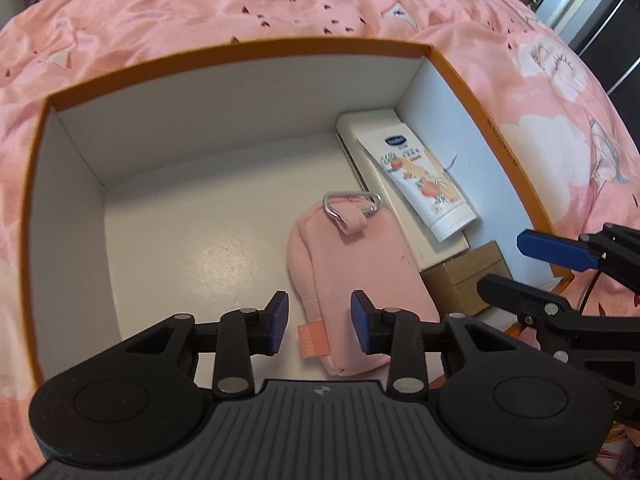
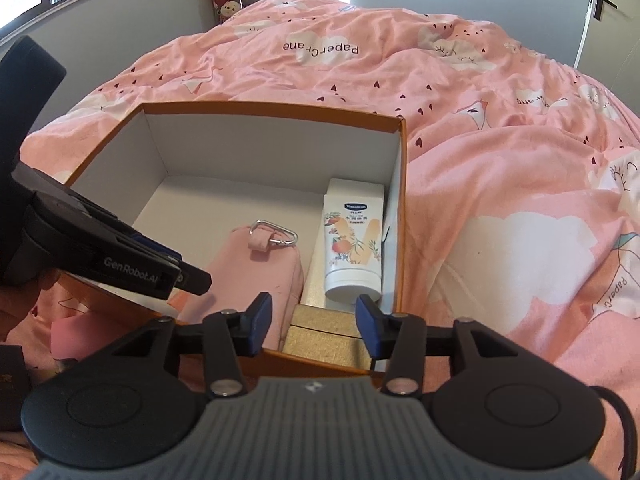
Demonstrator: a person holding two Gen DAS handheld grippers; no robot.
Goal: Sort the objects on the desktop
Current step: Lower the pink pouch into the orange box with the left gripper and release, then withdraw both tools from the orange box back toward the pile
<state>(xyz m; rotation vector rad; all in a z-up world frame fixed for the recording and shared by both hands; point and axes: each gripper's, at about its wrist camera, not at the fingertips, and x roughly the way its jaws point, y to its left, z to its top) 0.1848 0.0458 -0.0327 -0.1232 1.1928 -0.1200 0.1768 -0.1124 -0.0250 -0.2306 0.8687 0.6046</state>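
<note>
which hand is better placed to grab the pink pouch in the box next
Left, probably. The left tongs are open and hang right over the near end of the pink pouch in the orange box. The right tongs are open over the gold box.

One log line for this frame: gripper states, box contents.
left gripper: open, empty, over pink pouch | right gripper: open, empty, at box near edge | in box: pouch, lotion tube on white case, small brown box
</note>
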